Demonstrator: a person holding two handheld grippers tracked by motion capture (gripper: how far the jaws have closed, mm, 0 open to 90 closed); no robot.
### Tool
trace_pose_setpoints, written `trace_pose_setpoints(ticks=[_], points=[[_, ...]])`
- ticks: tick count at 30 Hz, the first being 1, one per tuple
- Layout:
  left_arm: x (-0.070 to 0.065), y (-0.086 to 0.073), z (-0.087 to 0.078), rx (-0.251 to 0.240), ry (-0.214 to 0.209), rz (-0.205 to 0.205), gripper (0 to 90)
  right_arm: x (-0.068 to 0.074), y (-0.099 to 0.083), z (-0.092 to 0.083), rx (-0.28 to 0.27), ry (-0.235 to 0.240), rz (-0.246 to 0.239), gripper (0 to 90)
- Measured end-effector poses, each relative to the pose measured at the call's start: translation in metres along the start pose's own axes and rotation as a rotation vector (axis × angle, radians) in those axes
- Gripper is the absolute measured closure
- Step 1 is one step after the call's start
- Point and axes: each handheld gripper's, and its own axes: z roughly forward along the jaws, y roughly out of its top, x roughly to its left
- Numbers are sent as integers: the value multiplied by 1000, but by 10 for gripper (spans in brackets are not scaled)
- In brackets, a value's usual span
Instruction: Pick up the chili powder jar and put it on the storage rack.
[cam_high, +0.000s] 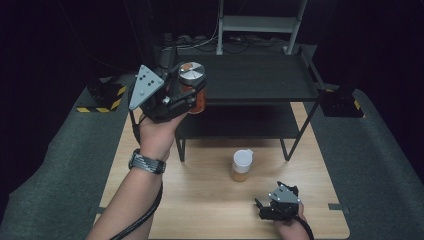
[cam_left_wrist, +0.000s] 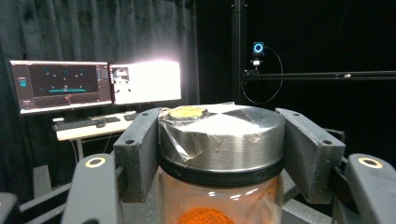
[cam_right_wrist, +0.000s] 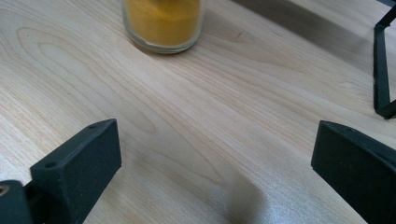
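Note:
A glass jar of orange-red powder with a silver lid (cam_high: 192, 80) is held in the air at the left end of the black shelf (cam_high: 260, 80), about level with its top tier. My left gripper (cam_high: 186, 95) is shut on it. In the left gripper view both jaws press the jar (cam_left_wrist: 222, 154) just under its taped lid. A second jar with yellow powder and a white lid (cam_high: 242, 165) stands on the wooden table (cam_high: 200, 200). My right gripper (cam_high: 263, 206) rests low on the table near the front right, open, with the yellow jar (cam_right_wrist: 163, 23) ahead of its jaws.
The black two-tier shelf stands at the back of the table; one of its legs (cam_right_wrist: 380, 70) is at the right in the right gripper view. Monitors (cam_left_wrist: 93, 84) and a desk lie beyond the raised jar. Grey carpet (cam_high: 60, 165) surrounds the table.

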Motion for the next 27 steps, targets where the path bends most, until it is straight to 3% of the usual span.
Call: trace_pose_setpoints(ticks=[5, 19, 22, 27], points=[[-1, 0, 16, 7, 5, -12, 347, -1, -1, 0, -5, 3, 10, 11], [-4, -3, 51, 5, 27, 5, 346, -3, -2, -1, -10, 8, 20, 11], [-4, -6, 57, 0, 33, -26, 347, -3, -2, -1, -11, 9, 19, 11], [-5, -6, 66, 18, 45, -23, 347, -3, -3, -2, -11, 10, 18, 11]])
